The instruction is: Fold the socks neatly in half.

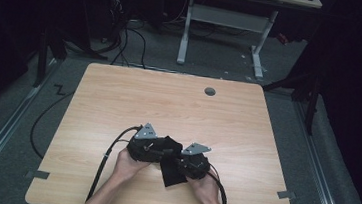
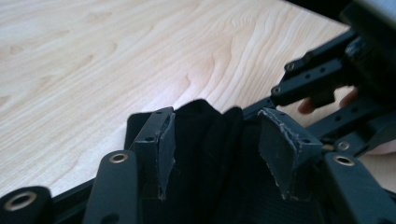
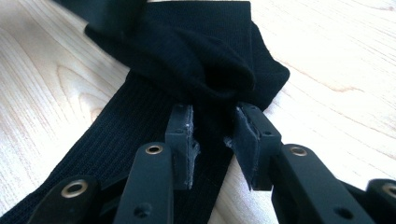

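Note:
A black ribbed sock (image 1: 172,174) lies on the light wooden table (image 1: 169,101) near its front edge, between a person's two hands. My left gripper (image 1: 163,149) reaches in from the left; in the left gripper view its jaws (image 2: 217,135) stand apart with bunched sock fabric (image 2: 205,119) rising between them. My right gripper (image 1: 179,158) comes from the right. In the right gripper view its jaws (image 3: 212,135) are drawn close on a gathered fold of the sock (image 3: 205,70), whose leg (image 3: 116,140) runs flat toward the lower left.
The other gripper (image 2: 327,79) and a fingertip sit close at the upper right of the left gripper view. A round grommet hole (image 1: 210,91) marks the table's far side. Cables (image 1: 105,160) trail off the front left. A white desk frame (image 1: 224,21) stands beyond.

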`<state>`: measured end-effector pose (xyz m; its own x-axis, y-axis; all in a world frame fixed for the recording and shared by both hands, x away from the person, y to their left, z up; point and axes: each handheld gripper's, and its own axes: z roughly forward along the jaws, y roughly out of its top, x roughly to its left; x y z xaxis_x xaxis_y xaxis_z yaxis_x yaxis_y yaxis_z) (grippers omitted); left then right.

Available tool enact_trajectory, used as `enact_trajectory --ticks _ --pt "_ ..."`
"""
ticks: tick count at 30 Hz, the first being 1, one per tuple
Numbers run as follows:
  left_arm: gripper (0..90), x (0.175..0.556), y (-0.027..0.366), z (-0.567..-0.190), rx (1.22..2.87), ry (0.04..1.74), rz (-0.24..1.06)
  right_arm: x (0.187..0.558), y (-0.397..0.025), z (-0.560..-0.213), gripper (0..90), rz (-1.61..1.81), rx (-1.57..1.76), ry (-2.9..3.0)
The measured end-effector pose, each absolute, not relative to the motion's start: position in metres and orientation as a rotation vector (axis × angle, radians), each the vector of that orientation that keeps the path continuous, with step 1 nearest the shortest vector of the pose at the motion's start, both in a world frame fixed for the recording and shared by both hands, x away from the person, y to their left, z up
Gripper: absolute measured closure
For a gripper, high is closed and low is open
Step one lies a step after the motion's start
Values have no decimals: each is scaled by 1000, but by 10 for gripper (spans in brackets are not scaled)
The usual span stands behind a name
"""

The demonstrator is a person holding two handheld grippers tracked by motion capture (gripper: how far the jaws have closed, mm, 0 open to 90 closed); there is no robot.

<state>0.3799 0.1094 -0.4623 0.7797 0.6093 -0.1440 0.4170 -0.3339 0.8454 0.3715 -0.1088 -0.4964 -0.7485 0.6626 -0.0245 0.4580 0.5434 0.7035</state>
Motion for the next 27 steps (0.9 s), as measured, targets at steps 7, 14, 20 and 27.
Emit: enact_trajectory --ticks 7,14,20,27 --pt "467 380 123 -454 1922 840 300 371 -108 -497 676 1011 924 2490" --pt "495 381 123 -457 1925 887 284 371 -108 -497 676 1009 923 2489" --pt "425 380 107 -478 2004 936 289 372 -110 -496 644 1022 939 2494" --pt "381 377 99 -490 2084 956 334 368 -120 -488 615 1066 944 2481"
